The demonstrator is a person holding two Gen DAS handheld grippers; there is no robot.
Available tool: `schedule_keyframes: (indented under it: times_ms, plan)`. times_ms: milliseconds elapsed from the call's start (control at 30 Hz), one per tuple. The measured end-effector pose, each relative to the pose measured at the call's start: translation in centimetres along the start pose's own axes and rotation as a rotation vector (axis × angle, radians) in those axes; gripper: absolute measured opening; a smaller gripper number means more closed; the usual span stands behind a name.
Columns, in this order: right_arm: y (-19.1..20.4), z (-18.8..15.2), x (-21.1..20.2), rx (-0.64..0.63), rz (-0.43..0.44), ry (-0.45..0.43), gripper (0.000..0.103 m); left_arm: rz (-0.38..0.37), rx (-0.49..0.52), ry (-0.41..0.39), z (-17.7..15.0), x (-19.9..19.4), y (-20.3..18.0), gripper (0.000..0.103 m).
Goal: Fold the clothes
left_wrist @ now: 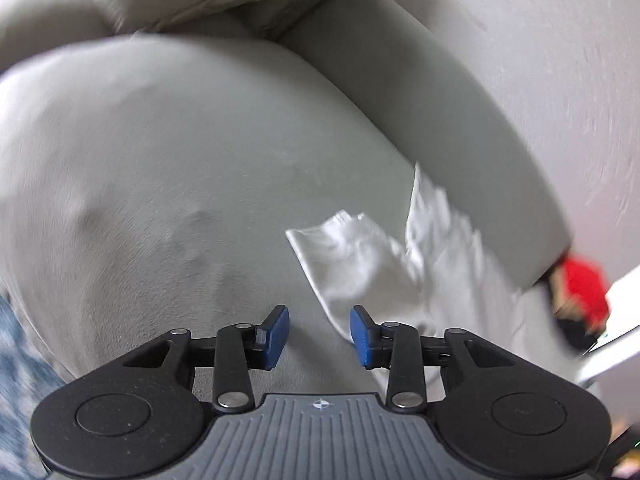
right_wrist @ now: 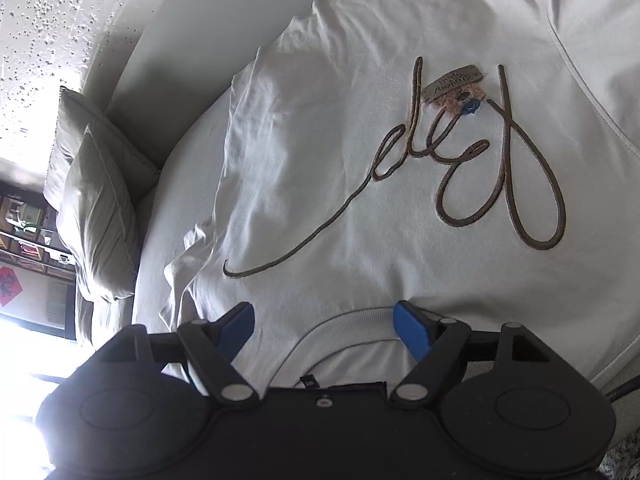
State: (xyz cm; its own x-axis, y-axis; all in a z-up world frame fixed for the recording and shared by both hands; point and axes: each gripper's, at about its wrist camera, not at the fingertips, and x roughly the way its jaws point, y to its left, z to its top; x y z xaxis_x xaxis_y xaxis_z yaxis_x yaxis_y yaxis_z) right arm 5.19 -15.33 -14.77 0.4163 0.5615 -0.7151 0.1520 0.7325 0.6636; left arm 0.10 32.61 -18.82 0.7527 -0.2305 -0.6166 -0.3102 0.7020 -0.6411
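Garment: white cotton-knit T-shirt [right_wrist: 360, 152] with brown looped script embroidery [right_wrist: 480, 168] and a small metallic label tag [right_wrist: 454, 82], lying front-up and mostly flat on a pale grey upholstered sofa seat [right_wrist: 192, 120]. Its ribbed neckline [right_wrist: 352, 320] sits nearest the right gripper; the hem runs off toward the far edge of the view.

Right gripper [right_wrist: 323, 326]: jaws wide apart, hovering just above the neckline, nothing between the pads.

Left gripper [left_wrist: 319, 334]: jaws partly apart, empty, over bare seat. A crumpled white fabric portion [left_wrist: 380, 256] lies just right of it, probably a sleeve or side of the same shirt, though that cannot be confirmed.

Handling, judged: light, soft and limp; it will sag and crease wherever unsupported, and thin layers may slip apart under a pinch. Sound holds appear to be the shoulder seam beside the neckline or the side edge by the bunched left sleeve [right_wrist: 192, 264], where doubled fabric gives the pads more to bite. The tag and raised embroidery are best avoided.

Hidden or unclear: left view is motion-blurred; the shirt's hem and right sleeve are cut off; a red object [left_wrist: 584, 284] at the sofa arm cannot be identified. Grey cushions [right_wrist: 92, 200] stand at the far left.
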Motion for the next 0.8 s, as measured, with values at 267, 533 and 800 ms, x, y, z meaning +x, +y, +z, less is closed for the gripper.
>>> schedule_keyframes:
  times_ms: [267, 533, 800]
  plan:
    - [-0.2, 0.1, 0.0, 0.013, 0.01, -0.001, 0.076, -0.022, -0.179, 0.099, 3.9, 4.9, 0.4, 0.04]
    - [-0.6, 0.2, -0.1, 0.034, 0.032, 0.0, 0.076, 0.022, -0.23, 0.083, 4.9, 6.8, 1.3, 0.012]
    - [-0.7, 0.3, -0.1, 0.037, 0.036, 0.003, 0.076, 0.352, 0.143, -0.139, 2.9, 3.5, -4.9, 0.004]
